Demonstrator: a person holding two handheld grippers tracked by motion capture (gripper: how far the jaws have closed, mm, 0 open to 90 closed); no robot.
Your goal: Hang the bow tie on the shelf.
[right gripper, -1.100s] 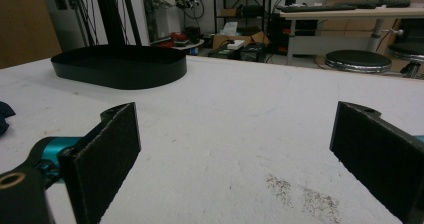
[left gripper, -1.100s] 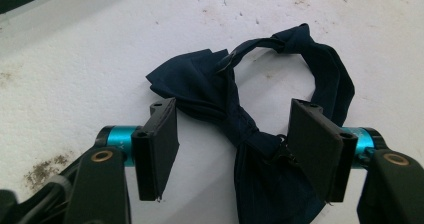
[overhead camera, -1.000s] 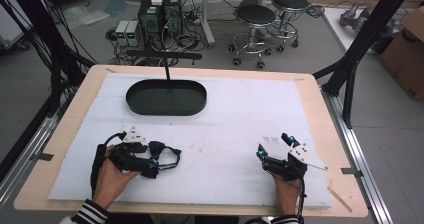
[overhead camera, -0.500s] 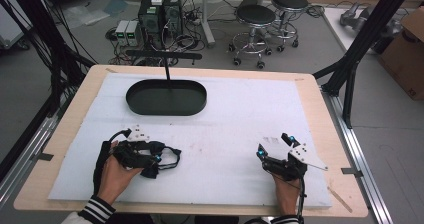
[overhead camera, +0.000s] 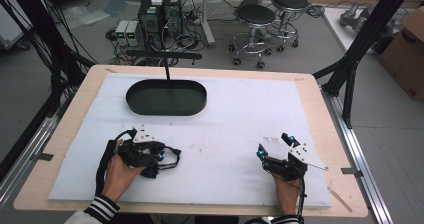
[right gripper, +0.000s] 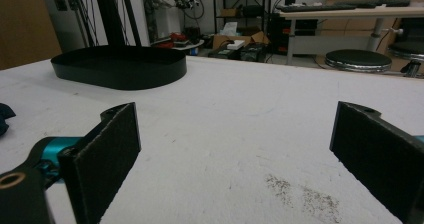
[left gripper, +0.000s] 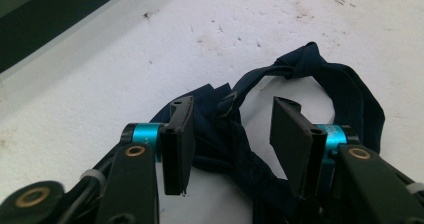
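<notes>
Left hand [overhead camera: 120, 170] low on white mat [overhead camera: 240, 124], forearm entering from bottom edge, striped cuff showing. Left gripper [left gripper: 227, 134] jaws parted, straddling crumpled dark blue cloth [left gripper: 310, 84]; cloth lies between pads, pads not pressed onto it. Cloth loop lies on mat beyond jaws. Right hand [overhead camera: 286, 189] near front right of mat. Right gripper [right gripper: 235, 149] jaws spread wide, bare mat between. Black oval tray [overhead camera: 166, 97] at far side, well apart.
</notes>
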